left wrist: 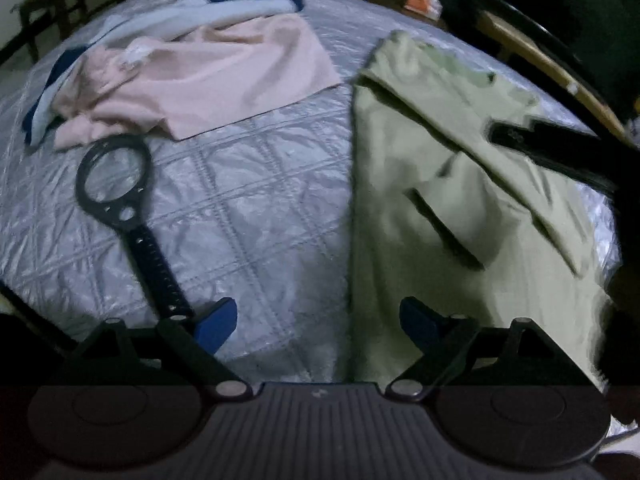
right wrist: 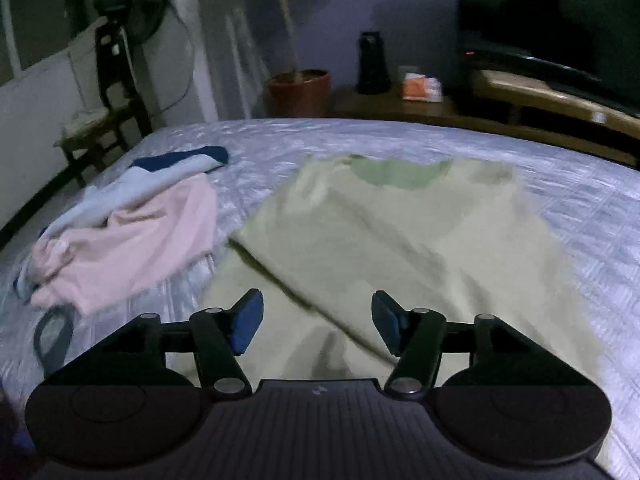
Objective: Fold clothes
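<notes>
Green shirt [left wrist: 460,200] lies spread on the bed [left wrist: 260,200], right half of the left wrist view, with one flap folded over diagonally across it. In the right wrist view it fills the centre, neckline at the far end, a folded edge running from left-centre down toward the near side.

Left tongs [left wrist: 318,322]: jaws spread wide, nothing between them. Blue pads: left one over bare quilt, right one over the near left edge of the shirt. Cannot tell if they touch the fabric.

Right tongs [right wrist: 318,322]: jaws spread wide too, empty, hanging over the near part of the shirt. In the left wrist view, a dark blurred piece of the right tool reaches in from the right edge over the shirt's far right part.

Pink garment [left wrist: 192,84] sits crumpled at far left of the bed, apart from the shirt, with a strip of quilt between them. Pale blue and navy garment [left wrist: 224,10] lies under and behind it, partly covered.

Black magnifier [left wrist: 116,184] lies flat on the quilt just near of the pink one, ring touching or nearly touching its edge, handle pointing toward the left tongs.

Beyond the bed: chair [right wrist: 108,92] far left, plant pot [right wrist: 300,92], low unit with an orange-white box [right wrist: 422,87]. Light is dim, frames slightly blurred.
</notes>
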{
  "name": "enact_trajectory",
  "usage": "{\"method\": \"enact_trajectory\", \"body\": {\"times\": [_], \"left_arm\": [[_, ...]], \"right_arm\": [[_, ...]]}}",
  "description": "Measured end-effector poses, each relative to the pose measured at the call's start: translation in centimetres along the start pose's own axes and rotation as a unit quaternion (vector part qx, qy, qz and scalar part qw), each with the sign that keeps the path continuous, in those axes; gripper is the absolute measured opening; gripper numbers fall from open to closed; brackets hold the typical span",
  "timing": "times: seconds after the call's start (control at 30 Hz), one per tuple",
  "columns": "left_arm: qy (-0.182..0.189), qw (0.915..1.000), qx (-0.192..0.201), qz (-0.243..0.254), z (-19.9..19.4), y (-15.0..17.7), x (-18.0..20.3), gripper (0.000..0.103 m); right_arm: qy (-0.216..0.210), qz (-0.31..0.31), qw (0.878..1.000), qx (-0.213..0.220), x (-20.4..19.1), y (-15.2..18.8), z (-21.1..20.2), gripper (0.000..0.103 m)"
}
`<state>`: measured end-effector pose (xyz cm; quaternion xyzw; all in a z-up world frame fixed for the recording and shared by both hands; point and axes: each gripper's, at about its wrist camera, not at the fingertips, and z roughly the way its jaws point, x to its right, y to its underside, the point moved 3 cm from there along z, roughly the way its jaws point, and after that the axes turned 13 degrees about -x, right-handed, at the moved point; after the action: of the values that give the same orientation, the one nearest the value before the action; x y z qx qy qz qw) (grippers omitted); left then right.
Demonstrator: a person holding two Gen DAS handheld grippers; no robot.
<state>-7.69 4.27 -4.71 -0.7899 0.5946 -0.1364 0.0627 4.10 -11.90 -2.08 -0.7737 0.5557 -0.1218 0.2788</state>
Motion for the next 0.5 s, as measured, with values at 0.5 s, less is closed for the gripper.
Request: {"method": "enact_trajectory", "body": {"times": [0.5], "left_arm": [[-0.003,0.9965,0.066,0.050,-2.4,4.4,2.3,0.087]], "right_arm": [[0.028,0.171,0.983,0.059,10.8,15.0,-16.0,0.081]]}}
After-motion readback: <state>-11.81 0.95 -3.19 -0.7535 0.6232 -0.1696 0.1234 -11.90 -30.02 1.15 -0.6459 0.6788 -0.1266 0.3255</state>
